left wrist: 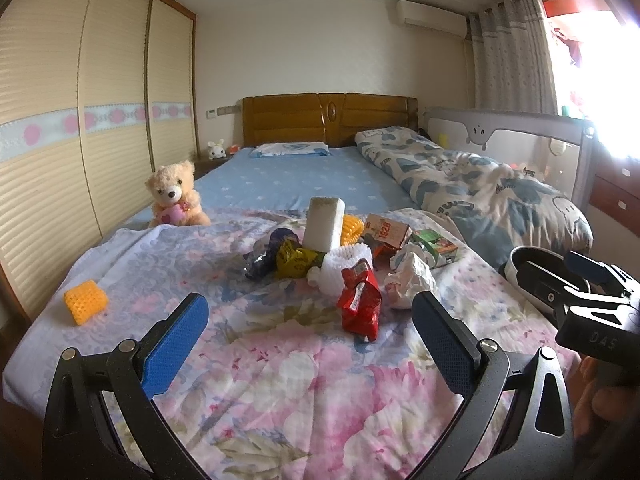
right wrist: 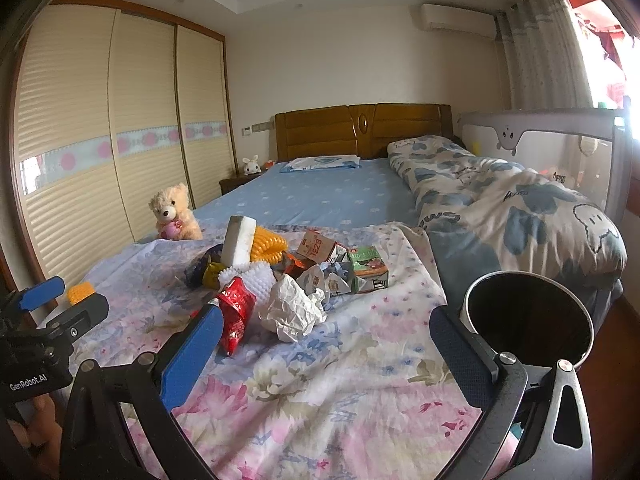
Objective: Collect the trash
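A pile of trash lies on the floral bedspread: a red snack wrapper, crumpled white paper, a white foam block, yellow and dark wrappers, and small cartons. A yellow foam net lies apart at the left. My left gripper is open and empty, just short of the red wrapper. My right gripper is open and empty, near the wrapper and the paper. A round bin with a dark inside stands at the bed's right edge.
A teddy bear sits at the bed's left edge by the wardrobe. A folded quilt lies along the right side, with a crib rail behind it. The headboard and a pillow are at the far end.
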`<state>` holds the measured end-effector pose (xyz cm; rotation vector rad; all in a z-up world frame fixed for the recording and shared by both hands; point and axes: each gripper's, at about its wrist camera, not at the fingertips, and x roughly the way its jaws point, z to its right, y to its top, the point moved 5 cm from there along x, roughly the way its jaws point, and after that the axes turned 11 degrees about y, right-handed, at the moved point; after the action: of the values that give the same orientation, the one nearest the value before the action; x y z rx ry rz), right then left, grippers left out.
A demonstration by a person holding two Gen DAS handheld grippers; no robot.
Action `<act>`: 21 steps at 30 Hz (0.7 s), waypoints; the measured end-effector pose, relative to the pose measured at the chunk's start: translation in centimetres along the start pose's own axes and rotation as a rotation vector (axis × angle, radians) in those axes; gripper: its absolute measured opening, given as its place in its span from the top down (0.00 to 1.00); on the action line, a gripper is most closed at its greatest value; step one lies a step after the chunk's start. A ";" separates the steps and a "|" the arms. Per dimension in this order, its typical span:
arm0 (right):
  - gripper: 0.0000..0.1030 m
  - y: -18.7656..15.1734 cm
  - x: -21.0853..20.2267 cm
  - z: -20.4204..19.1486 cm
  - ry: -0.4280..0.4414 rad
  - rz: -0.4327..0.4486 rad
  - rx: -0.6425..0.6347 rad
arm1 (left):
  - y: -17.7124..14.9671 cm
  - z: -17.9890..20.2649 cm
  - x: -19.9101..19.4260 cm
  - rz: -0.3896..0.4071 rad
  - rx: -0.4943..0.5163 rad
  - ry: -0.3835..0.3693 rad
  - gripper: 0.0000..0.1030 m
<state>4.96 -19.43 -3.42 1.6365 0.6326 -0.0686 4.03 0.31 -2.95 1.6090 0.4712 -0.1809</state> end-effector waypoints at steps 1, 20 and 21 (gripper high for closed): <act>0.00 -0.1 0.1 0.0 0.002 -0.004 0.002 | 0.0 0.0 0.1 -0.003 0.000 -0.001 0.00; 0.00 -1.2 5.2 2.3 0.100 -0.177 0.098 | -1.5 0.5 6.6 -0.188 0.016 -0.070 0.00; 0.00 -1.2 5.6 2.4 0.104 -0.187 0.103 | -1.7 0.7 7.2 -0.203 0.018 -0.074 0.00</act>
<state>9.94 -19.58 -7.21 1.6839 0.8739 -0.1557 9.98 1.04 -7.41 1.5657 0.5763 -0.3976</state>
